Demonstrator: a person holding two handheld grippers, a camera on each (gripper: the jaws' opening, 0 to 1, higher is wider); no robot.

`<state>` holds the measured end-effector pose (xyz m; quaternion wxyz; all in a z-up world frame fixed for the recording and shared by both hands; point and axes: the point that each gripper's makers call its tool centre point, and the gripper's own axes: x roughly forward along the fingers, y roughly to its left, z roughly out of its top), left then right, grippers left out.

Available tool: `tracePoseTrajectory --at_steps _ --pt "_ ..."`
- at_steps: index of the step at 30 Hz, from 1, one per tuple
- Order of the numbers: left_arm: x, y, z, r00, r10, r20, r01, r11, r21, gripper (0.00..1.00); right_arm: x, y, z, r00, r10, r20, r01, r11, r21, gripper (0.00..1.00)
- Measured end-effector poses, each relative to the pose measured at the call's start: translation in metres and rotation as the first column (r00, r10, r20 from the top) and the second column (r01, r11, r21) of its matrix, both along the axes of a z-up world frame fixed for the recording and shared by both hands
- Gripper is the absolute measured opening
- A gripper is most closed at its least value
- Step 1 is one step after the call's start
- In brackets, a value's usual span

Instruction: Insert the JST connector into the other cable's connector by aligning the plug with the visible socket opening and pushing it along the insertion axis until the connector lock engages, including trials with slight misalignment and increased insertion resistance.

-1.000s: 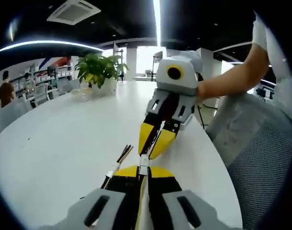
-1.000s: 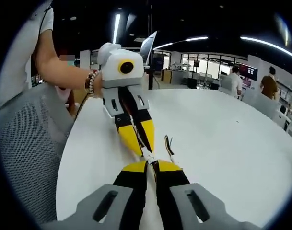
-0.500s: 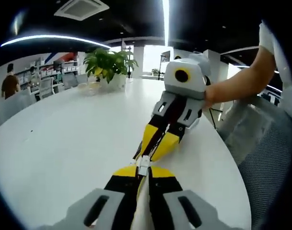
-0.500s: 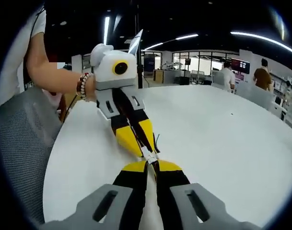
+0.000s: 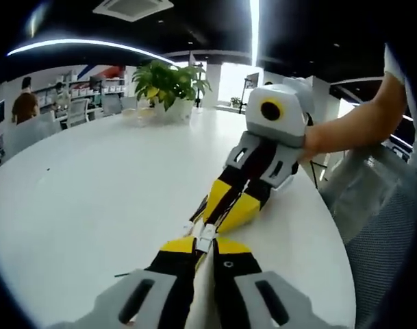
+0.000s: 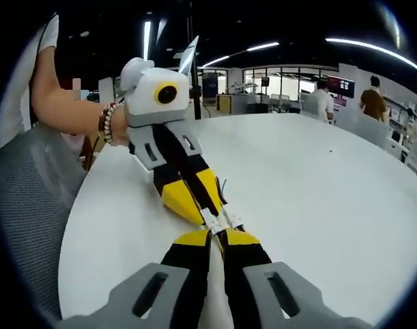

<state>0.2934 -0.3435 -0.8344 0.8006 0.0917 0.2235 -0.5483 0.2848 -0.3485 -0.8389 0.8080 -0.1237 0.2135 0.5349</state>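
My left gripper (image 5: pixel 205 241) is shut on a small white JST connector (image 5: pixel 204 236) that pokes out between its yellow tips. Coming in from the right, the right gripper (image 5: pixel 209 221) meets it tip to tip, low over the white table (image 5: pixel 92 192). In the right gripper view my right gripper (image 6: pixel 216 235) is shut on the other cable's white connector (image 6: pixel 211 220), and the left gripper (image 6: pixel 207 214) points at it from the upper left. The two connectors touch end to end; whether they are locked is hidden by the jaws. Thin dark wires (image 6: pixel 224 189) trail beside the tips.
A potted plant (image 5: pixel 168 83) stands at the table's far side. A grey mesh chair (image 5: pixel 383 226) sits at the table's near edge, also the chair (image 6: pixel 30 199) in the right gripper view. A person's forearm (image 6: pixel 74 110) holds the left gripper. People stand far off (image 6: pixel 372 103).
Both grippers have stayed tip to tip while the views swung slightly. The loose wires seen left of my left jaws a second ago are now mostly tucked behind the tips.
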Motion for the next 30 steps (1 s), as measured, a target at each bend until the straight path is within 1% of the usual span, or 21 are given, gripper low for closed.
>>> tracePoseTrajectory --at_steps 3,5,8,22,26,30 --pt "-0.0004 0.0021 -0.0017 1.0 0.02 -0.018 -0.02 1.0 -0.002 0.03 -0.0005 0.0011 -0.0015 1.0 0.002 -0.002 -0.002 1.0 -0.004 0.04" --pt "-0.0014 0.0026 -0.0031 0.999 0.037 -0.039 -0.038 0.999 -0.008 0.03 -0.0013 0.0015 -0.0032 1.0 0.005 -0.005 -0.005 1.0 -0.009 0.04" --pt "-0.0019 0.0033 -0.0046 0.998 0.042 -0.048 -0.042 0.999 -0.006 0.03 -0.0024 0.0021 -0.0049 1.0 0.009 -0.006 -0.009 1.0 -0.016 0.04" --pt "-0.0031 0.0029 -0.0089 0.996 0.057 -0.063 -0.058 0.998 0.0 0.04 -0.0033 0.002 -0.009 1.0 0.011 -0.007 -0.011 0.999 -0.037 0.04" --pt "-0.0029 0.0028 -0.0089 0.996 0.06 -0.06 -0.06 0.998 -0.001 0.04 -0.0028 0.0016 -0.009 1.0 0.009 -0.005 -0.009 0.999 -0.036 0.04" --pt "-0.0034 0.0023 -0.0093 0.998 0.055 -0.042 -0.055 0.998 0.011 0.04 -0.0029 0.0016 -0.0088 1.0 0.008 -0.005 -0.008 0.999 -0.035 0.05"
